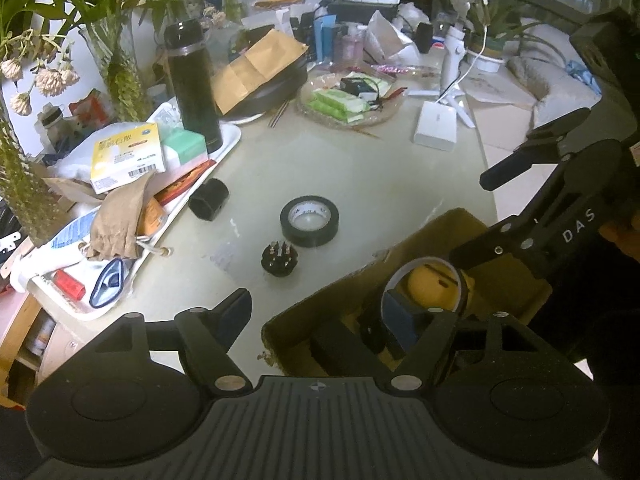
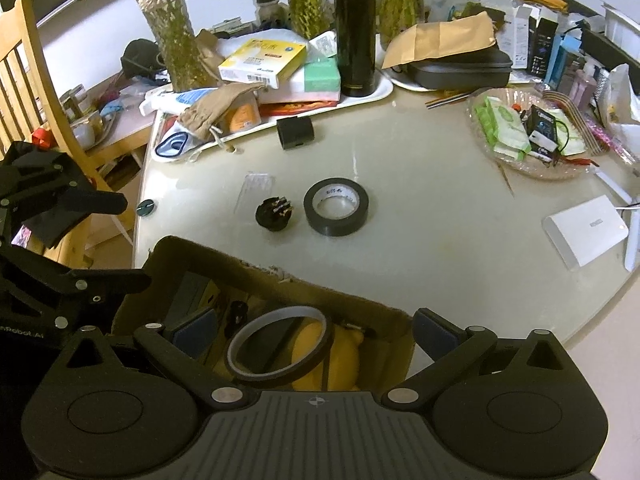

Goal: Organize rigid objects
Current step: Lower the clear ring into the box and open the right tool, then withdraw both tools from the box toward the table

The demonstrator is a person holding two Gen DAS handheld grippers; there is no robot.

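Note:
An open cardboard box (image 2: 280, 278) stands at the near table edge. It holds a yellow object (image 2: 346, 360) and a thin dark tape ring (image 2: 276, 379) lying on top. My right gripper (image 2: 316, 332) is open over the box with the ring loose between its fingers, one pad inside the box and one beyond its right wall. My left gripper (image 1: 320, 312) is open and straddles the box's (image 1: 340, 280) left corner, gripping nothing. On the table beyond lie a black tape roll (image 1: 310, 222), a round black connector (image 1: 280, 259) and a small black block (image 1: 209, 200).
A white tray (image 1: 234, 136) piled with boxes, a pouch and a tall black flask (image 1: 194, 84) lines the left side. A dish of green packets (image 1: 340, 104) and a white box (image 1: 436, 126) lie farther back. A wooden chair (image 2: 24, 80) stands beside the table.

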